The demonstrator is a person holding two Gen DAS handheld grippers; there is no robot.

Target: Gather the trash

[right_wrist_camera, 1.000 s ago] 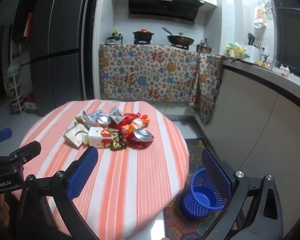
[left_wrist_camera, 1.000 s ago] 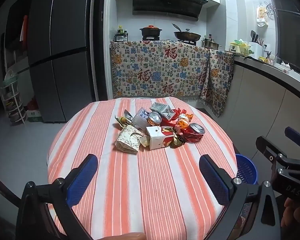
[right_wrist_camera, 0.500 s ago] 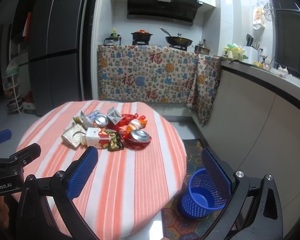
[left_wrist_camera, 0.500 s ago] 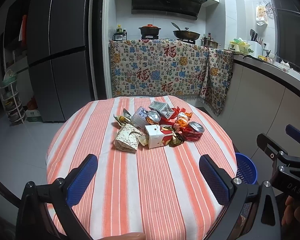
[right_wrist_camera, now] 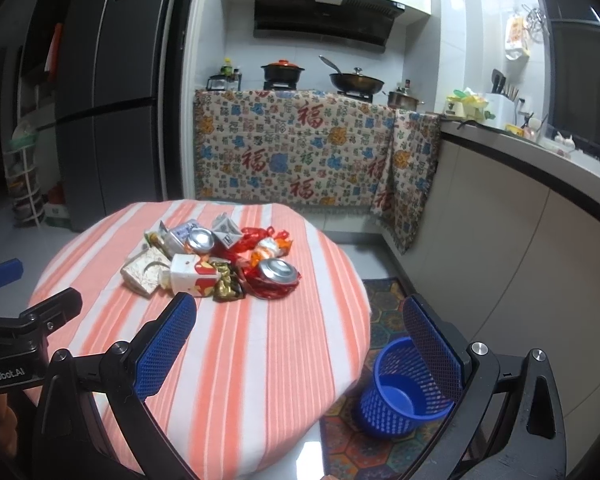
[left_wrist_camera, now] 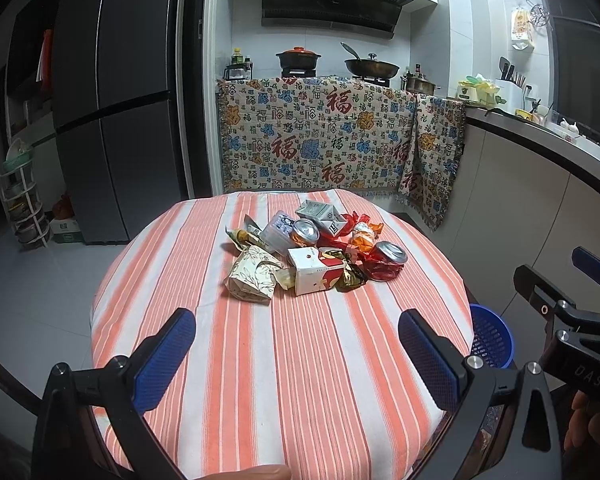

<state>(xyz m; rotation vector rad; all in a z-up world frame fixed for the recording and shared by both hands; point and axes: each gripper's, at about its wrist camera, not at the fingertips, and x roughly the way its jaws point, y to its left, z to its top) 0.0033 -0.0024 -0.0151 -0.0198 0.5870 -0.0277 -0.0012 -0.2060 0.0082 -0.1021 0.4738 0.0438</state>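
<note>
A heap of trash lies mid-table on the orange-striped round table: a white and red carton, a crushed red can, a patterned paper packet, a second can and several wrappers. My left gripper hovers open over the near table edge, well short of the heap. My right gripper is open too, off the table's right side, above a blue mesh bin on the floor. Neither holds anything.
A dark fridge stands at the left. A counter draped with a patterned cloth runs along the back, carrying a pot and a wok. A light counter lines the right. A patterned mat lies under the bin.
Both grippers have drawn back and up a little, so the table and heap look slightly farther away. Nothing on the table has moved; both grippers stay open.
</note>
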